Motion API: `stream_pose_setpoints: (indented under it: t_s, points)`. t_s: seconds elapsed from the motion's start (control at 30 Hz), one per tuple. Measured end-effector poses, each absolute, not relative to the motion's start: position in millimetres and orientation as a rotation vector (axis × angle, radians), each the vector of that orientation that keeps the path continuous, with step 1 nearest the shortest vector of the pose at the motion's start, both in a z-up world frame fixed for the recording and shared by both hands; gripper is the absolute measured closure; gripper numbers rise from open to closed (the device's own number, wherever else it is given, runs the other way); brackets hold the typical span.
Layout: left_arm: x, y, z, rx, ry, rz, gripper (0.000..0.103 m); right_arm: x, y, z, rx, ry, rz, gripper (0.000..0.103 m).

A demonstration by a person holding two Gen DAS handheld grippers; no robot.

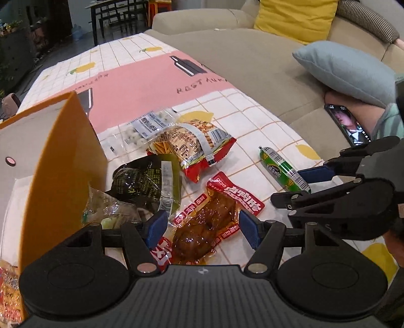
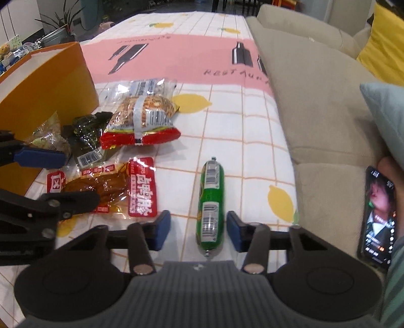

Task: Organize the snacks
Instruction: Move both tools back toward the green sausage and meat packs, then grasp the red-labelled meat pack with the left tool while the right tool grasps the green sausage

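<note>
Where the tablecloth (image 2: 240, 106) spreads, 6 snack packets (image 2: 140, 118) and 1 orange box (image 2: 50, 83) sit.

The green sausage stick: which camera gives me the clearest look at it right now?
The right wrist view. The green sausage stick lies lengthwise between the right tool's open fingers, whole, on the tablecloth. In the left wrist view it lies off to the right, smaller, its near end hidden behind the right tool.

We take this for a home living room, beige sofa (image 1: 252, 63) beside our table, yellow cushion (image 1: 295, 17) and blue pillow (image 1: 346, 70) on it, lemon-print tablecloth (image 2: 227, 121), dark dining table and chairs (image 1: 118, 15) behind, potted plant (image 2: 60, 22) by the wall
</note>
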State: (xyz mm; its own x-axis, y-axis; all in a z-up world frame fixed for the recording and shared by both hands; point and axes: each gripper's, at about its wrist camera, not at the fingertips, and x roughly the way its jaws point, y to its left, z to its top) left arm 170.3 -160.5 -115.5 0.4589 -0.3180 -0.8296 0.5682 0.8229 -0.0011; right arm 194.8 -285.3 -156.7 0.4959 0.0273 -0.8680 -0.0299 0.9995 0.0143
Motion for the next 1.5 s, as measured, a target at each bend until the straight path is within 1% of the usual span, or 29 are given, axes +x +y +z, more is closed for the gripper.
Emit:
stream_pose_setpoints:
  t_s: [0.03,0.1,0.13,0.2,0.3,0.33,0.5,0.6,0.67,0.7,0.73,0.77,0.8,0.87,0.97,1.1,1.17,1.37,1.43,1.5]
  points:
    - [172,-160,-117,0.288,0.956,-0.556,0.031,195,-285,-158,-0.006,1.055,0.034,0.065]
    - [173,-157,-121,0.261,0.985,-0.552,0.032,193,-283,-158,-0.016,1.057,0.036,0.074]
    - [173,-155,-123,0.242,1.0,-0.55,0.033,192,-282,-158,-0.016,1.057,0.042,0.075]
    - [170,-149,-126,0.197,1.021,-0.552,0.035,190,-279,-157,-0.014,1.059,0.052,0.075]
    - [163,-142,-130,0.142,1.058,-0.558,0.041,187,-272,-157,-0.024,1.058,0.077,0.075]
    - [160,-141,-130,0.133,1.06,-0.559,0.045,187,-270,-157,-0.029,1.058,0.087,0.075]
    - [145,-134,-129,0.103,1.077,-0.562,0.057,180,-262,-156,-0.047,1.059,0.121,0.075]
    - [140,-132,-127,0.077,1.095,-0.558,0.057,175,-260,-155,-0.039,1.066,0.133,0.075]
    - [137,-131,-124,0.071,1.096,-0.536,0.055,171,-259,-154,-0.032,1.074,0.147,0.075]
    - [136,-130,-123,0.073,1.09,-0.522,0.046,168,-259,-153,-0.028,1.078,0.152,0.075]
    - [135,-130,-121,0.075,1.078,-0.507,0.032,165,-260,-153,-0.021,1.083,0.157,0.075]
    - [135,-129,-118,0.076,1.056,-0.491,0.027,163,-261,-152,-0.009,1.088,0.161,0.075]
    - [136,-129,-116,0.075,1.036,-0.478,0.026,161,-262,-151,0.004,1.093,0.16,0.075]
    - [142,-132,-115,0.07,1.031,-0.461,0.025,159,-266,-150,0.025,1.09,0.15,0.074]
    - [153,-140,-116,0.044,1.05,-0.454,0.021,162,-269,-148,0.031,1.08,0.133,0.07]
    - [163,-156,-120,0.05,1.061,-0.462,0.019,167,-268,-152,0.005,1.081,0.123,0.069]
    - [167,-165,-124,0.066,1.072,-0.453,0.018,169,-265,-153,-0.021,1.077,0.127,0.068]
    - [172,-179,-137,0.141,1.09,-0.393,0.019,171,-261,-155,-0.062,1.065,0.137,0.068]
    - [173,-180,-140,0.156,1.088,-0.37,0.022,171,-261,-155,-0.063,1.063,0.139,0.068]
    - [173,-180,-140,0.166,1.077,-0.369,0.023,172,-260,-155,-0.073,1.059,0.142,0.068]
